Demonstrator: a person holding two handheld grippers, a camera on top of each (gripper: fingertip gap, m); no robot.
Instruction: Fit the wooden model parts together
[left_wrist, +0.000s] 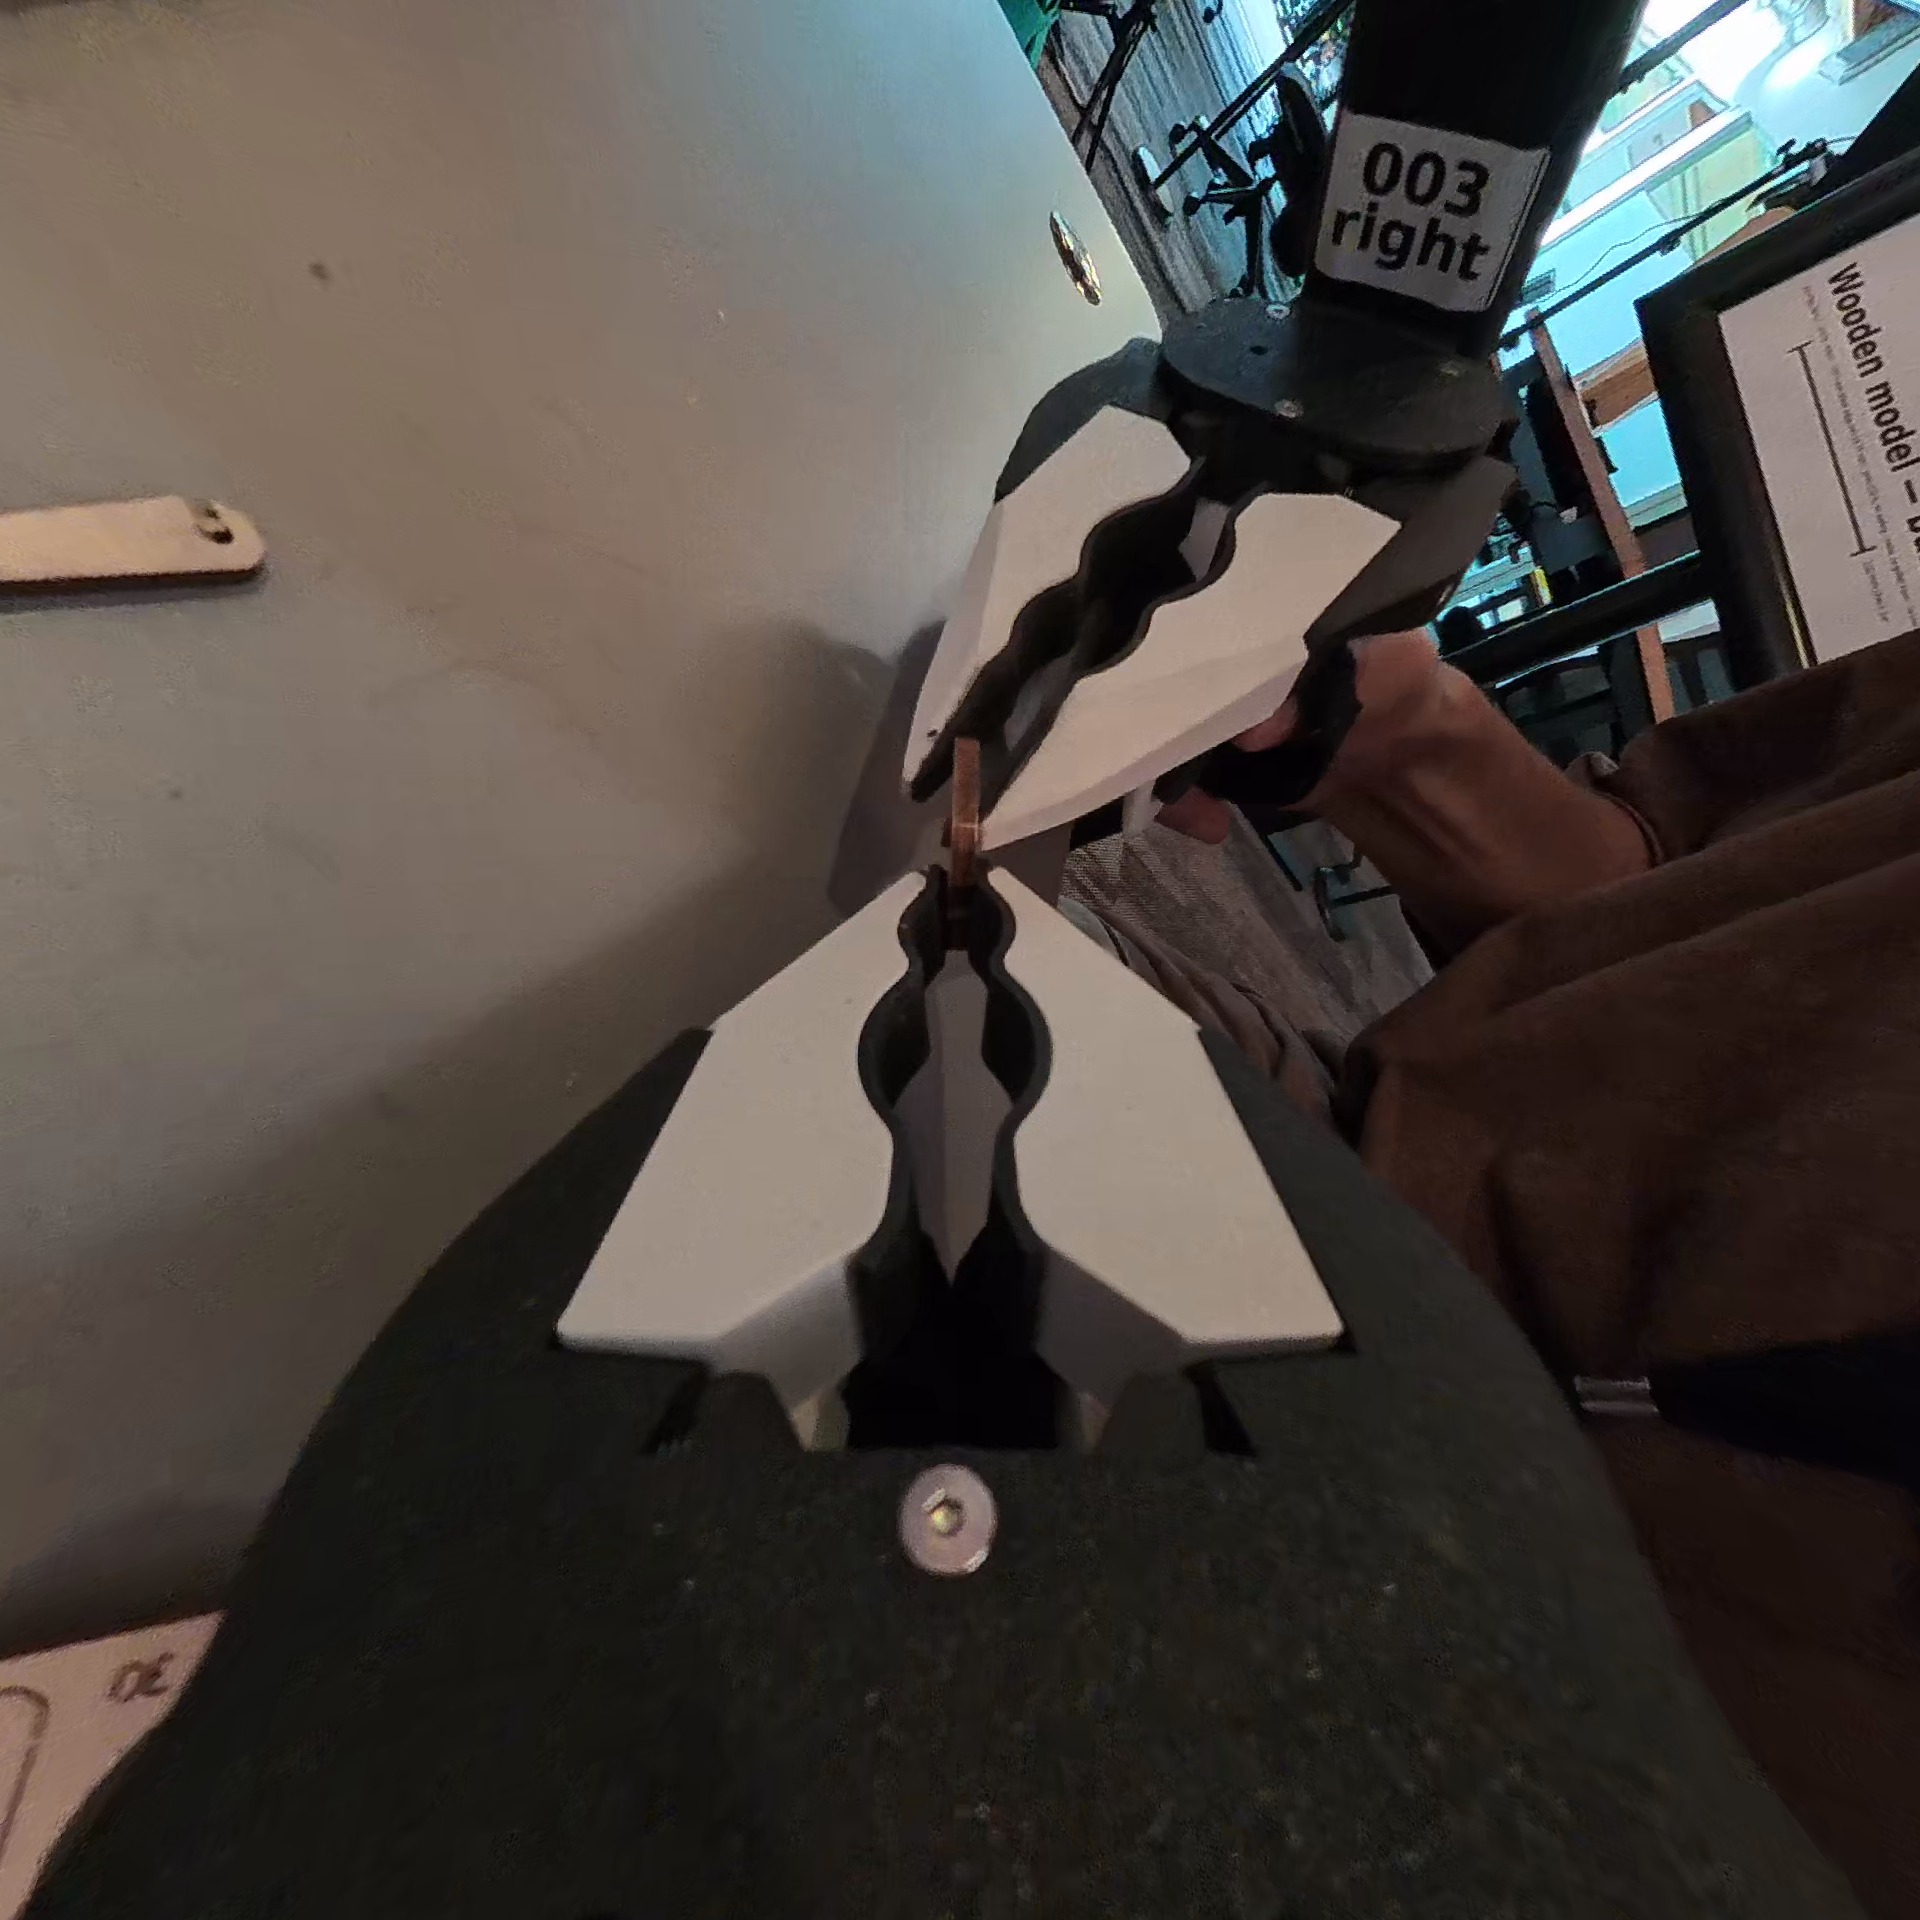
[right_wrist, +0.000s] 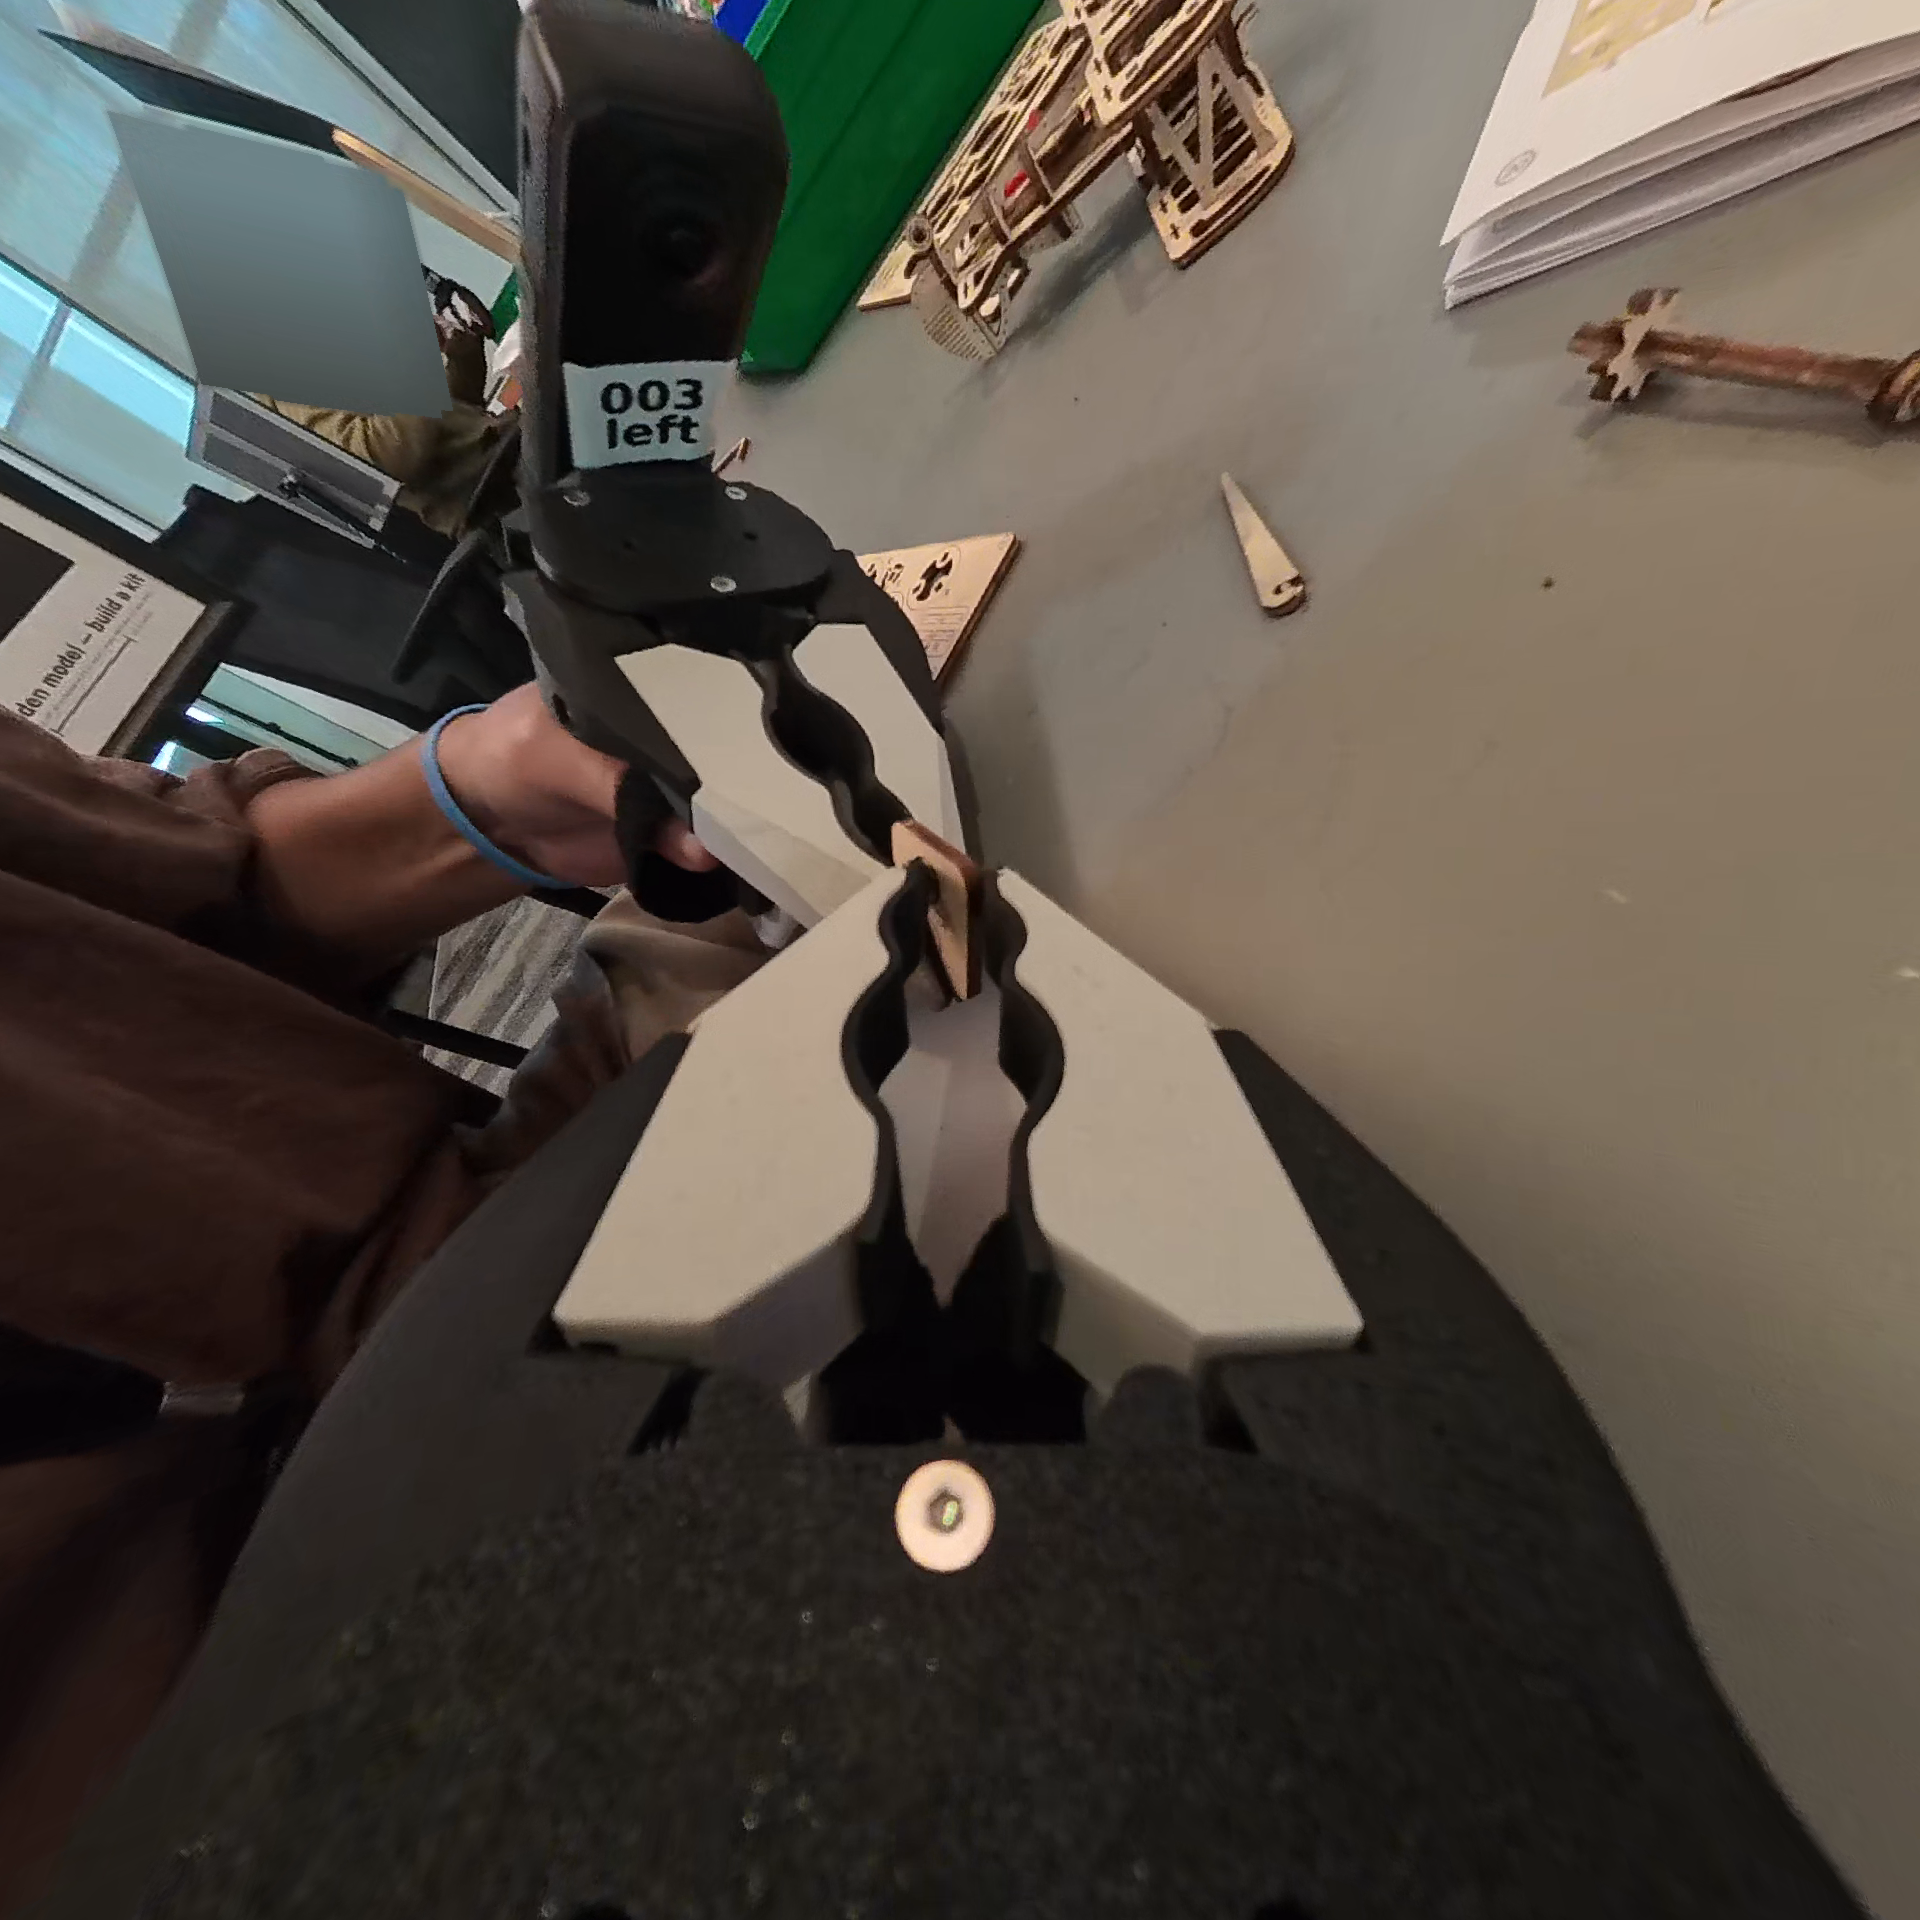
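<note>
- Left wrist view, left edge: a flat, pale wooden strip with a rounded, slotted end (left_wrist: 135, 549) lies on the grey worktop (left_wrist: 520, 312); a pale wooden sheet corner (left_wrist: 94, 1714) shows at the lower left.
- Left wrist view, centre: the left gripper (left_wrist: 961, 894), with white fingers and wavy black pads, has its fingers closed on a small, thin, light plywood piece (left_wrist: 966, 821), seen edge-on just above the fingertips.
- Left wrist view, right of centre: the right gripper (left_wrist: 951, 774) reaches down from the upper right, its fingers closed on the same plywood piece from the far side; the two sets of tips almost meet. A hand (left_wrist: 1455, 758) in a brown sleeve holds its handle.
- Left wrist view, right edge: a black-framed white sign (left_wrist: 1808, 457) stands behind.
- Right wrist view, left: a hand (right_wrist: 540, 800) with a blue wristband holds the left gripper (right_wrist: 914, 847), whose tips pinch the upper end of the plywood piece (right_wrist: 951, 925).
- Right wrist view, centre: the right gripper (right_wrist: 951, 904) has its fingers closed on that tilted, flat piece, held above the worktop (right_wrist: 1455, 935) near its edge.
- Right wrist view, right: a flat wooden panel (right_wrist: 956, 592), a pointed wooden sliver (right_wrist: 1262, 551), a partly built openwork wooden model (right_wrist: 1091, 156), a dark wooden axle with a star-shaped end (right_wrist: 1756, 364) and a stack of white booklets (right_wrist: 1683, 135) lie on the worktop.
</note>
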